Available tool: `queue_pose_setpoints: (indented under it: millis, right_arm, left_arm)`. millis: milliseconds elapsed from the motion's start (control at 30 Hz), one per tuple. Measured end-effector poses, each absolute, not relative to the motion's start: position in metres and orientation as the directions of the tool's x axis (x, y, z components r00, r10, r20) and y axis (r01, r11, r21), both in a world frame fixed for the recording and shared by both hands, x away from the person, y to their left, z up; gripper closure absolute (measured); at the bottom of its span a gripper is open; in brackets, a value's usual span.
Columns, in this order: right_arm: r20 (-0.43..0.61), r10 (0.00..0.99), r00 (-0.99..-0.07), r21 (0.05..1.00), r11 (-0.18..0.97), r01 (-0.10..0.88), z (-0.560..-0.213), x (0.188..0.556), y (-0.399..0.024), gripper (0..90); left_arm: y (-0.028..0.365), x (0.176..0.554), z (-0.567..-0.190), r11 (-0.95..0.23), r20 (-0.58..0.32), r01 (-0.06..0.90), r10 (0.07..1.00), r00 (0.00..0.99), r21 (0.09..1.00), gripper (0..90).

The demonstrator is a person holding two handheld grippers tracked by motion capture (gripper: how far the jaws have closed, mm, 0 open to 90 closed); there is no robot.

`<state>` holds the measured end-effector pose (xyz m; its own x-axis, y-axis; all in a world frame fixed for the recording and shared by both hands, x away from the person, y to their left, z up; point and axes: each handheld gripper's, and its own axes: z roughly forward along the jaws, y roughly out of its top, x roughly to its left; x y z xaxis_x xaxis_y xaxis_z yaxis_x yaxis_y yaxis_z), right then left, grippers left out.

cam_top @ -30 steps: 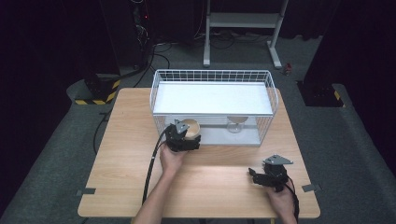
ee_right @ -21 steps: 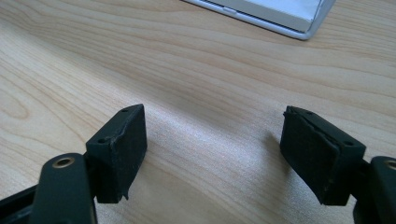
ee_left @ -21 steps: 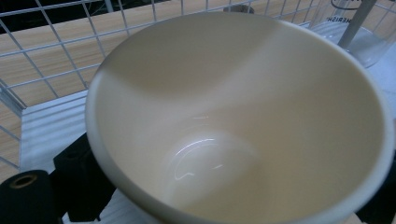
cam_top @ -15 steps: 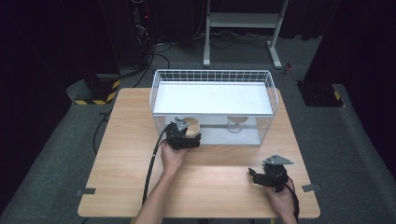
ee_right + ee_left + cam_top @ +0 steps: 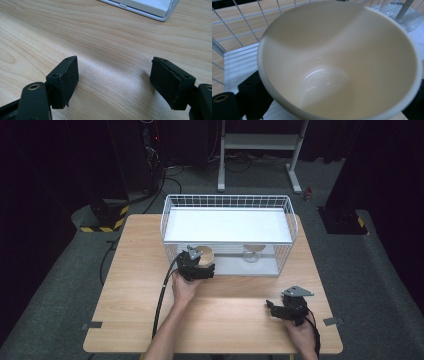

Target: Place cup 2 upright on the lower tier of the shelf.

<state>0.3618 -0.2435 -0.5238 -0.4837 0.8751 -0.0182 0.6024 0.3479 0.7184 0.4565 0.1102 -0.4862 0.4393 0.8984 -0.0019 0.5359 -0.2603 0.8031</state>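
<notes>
A cream cup (image 5: pixel 337 65) sits tilted between the jaws of my left gripper (image 5: pixel 333 98), its open mouth facing the camera, and the black pads (image 5: pixel 249 92) press its sides. From above, the cup (image 5: pixel 206 253) is at the front of the lower shelf of a white wire rack (image 5: pixel 227 200), with the left gripper (image 5: pixel 200 261) reaching in from the table side. My right gripper (image 5: pixel 274 309) rests low over the wooden table (image 5: pixel 135 285) at the front right. Its pads (image 5: pixel 66 77) stand wide apart with only bare wood between them.
A clear stemmed glass (image 5: pixel 252 254) stands on the rack's lower shelf to the right of the cup, and its base (image 5: pixel 409 15) shows close behind the cup. A white shelf board (image 5: pixel 227 225) covers the rack's top. Cables trail from both grippers.
</notes>
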Motion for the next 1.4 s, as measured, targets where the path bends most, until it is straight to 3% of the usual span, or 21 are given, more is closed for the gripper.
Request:
queue_pose_setpoints:
  millis: [500, 1400]
  right_arm:
    - [-0.019, 0.875, -0.484, 0.717, 0.349, 0.603, -0.524, 0.362, -0.244, 22.9]
    - [-0.018, 0.875, -0.484, 0.717, 0.348, 0.603, -0.524, 0.362, -0.244, 22.9]
  left_arm:
    - [0.116, 0.448, -0.489, -0.264, -0.003, 0.550, 0.900, 0.436, 0.792, 4.5]
    - [0.116, 0.434, -0.489, -0.290, 0.038, 0.559, 0.908, 0.418, 0.777, 16.5]
